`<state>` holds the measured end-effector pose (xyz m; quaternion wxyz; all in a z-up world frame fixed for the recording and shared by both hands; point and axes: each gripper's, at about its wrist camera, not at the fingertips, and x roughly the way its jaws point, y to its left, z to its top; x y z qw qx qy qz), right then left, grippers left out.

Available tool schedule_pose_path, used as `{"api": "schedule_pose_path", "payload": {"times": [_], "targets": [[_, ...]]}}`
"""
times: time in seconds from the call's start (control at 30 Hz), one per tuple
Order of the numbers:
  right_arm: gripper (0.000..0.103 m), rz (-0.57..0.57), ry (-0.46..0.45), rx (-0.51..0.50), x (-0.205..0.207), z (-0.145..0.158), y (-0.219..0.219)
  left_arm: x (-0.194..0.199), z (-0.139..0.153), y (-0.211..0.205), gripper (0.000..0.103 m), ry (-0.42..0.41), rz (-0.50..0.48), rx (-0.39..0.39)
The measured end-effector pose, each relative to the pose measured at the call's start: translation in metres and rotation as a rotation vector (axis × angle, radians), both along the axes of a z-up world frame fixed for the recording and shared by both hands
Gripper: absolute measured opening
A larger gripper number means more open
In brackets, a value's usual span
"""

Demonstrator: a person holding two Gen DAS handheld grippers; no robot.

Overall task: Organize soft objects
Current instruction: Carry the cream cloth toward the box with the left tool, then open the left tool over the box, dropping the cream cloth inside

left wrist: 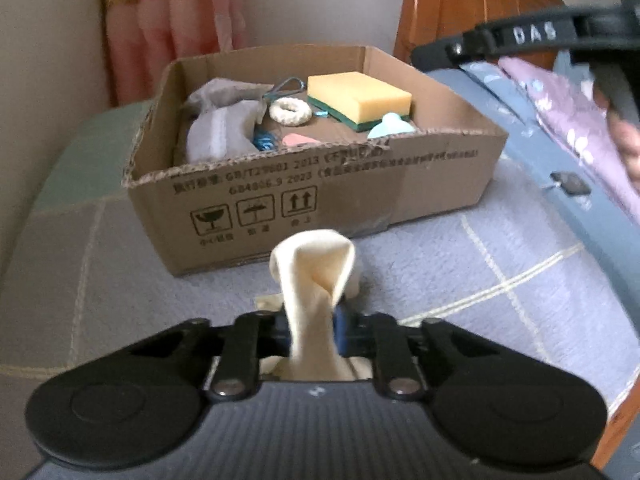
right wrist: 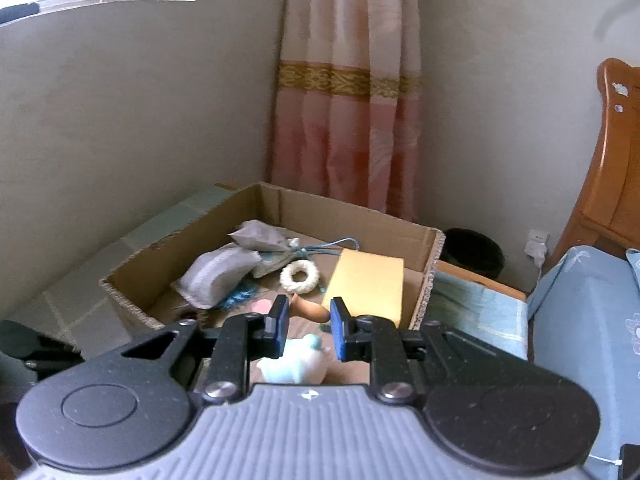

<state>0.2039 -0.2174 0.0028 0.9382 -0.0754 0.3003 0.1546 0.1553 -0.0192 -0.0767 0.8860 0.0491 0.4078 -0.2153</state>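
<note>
My left gripper (left wrist: 310, 326) is shut on a cream cloth (left wrist: 316, 276) and holds it above the bed, just in front of the cardboard box (left wrist: 320, 188). The box holds a yellow-green sponge (left wrist: 358, 98), a white ring (left wrist: 290, 111), grey pouches (left wrist: 222, 128), a light blue soft toy (left wrist: 390, 126) and a pink item (left wrist: 298, 139). My right gripper (right wrist: 308, 326) is open and empty over the box's near right part (right wrist: 434, 256), above the light blue toy (right wrist: 296, 364). The sponge (right wrist: 368, 284) and ring (right wrist: 300, 276) lie beyond its fingertips.
The box stands on a checked bedspread (left wrist: 460, 272). A blue pillow (left wrist: 532, 140) and purple fabric (left wrist: 568, 120) lie to the right. A wooden headboard (right wrist: 616, 184), a curtain (right wrist: 348, 92) and walls surround the bed. A black bin (right wrist: 474, 254) stands behind the box.
</note>
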Motion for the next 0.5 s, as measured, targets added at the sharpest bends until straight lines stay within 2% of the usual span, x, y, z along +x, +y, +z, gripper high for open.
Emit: {"api": "schedule_pose_path", "payload": {"times": [0.03, 0.1, 0.13, 0.17, 0.23, 0.3, 0.5], "targets": [[0.028, -0.004, 0.01, -0.003, 0.003, -0.001, -0.001, -0.001, 0.001, 0.001, 0.011, -0.003, 0.003, 0.001], [0.051, -0.023, 0.027, -0.008, 0.007, -0.002, -0.002, -0.001, 0.004, 0.003, 0.011, -0.014, 0.005, -0.002], [0.077, -0.042, 0.029, -0.004, 0.007, -0.001, -0.003, -0.004, 0.008, 0.004, 0.011, -0.019, 0.004, -0.009], [0.095, -0.055, 0.018, 0.01, 0.004, 0.0, -0.006, -0.004, 0.012, 0.005, 0.011, -0.022, 0.0, -0.014], [0.1, -0.055, -0.011, 0.05, -0.004, 0.003, -0.012, -0.008, 0.023, 0.006, 0.011, -0.042, -0.018, -0.019], [0.1, -0.05, 0.004, 0.062, -0.009, 0.004, -0.013, -0.012, 0.039, 0.007, 0.011, -0.074, -0.039, -0.021], [0.1, -0.115, 0.042, 0.014, -0.026, -0.003, -0.011, -0.008, 0.093, 0.008, 0.011, -0.179, -0.088, -0.073]]}}
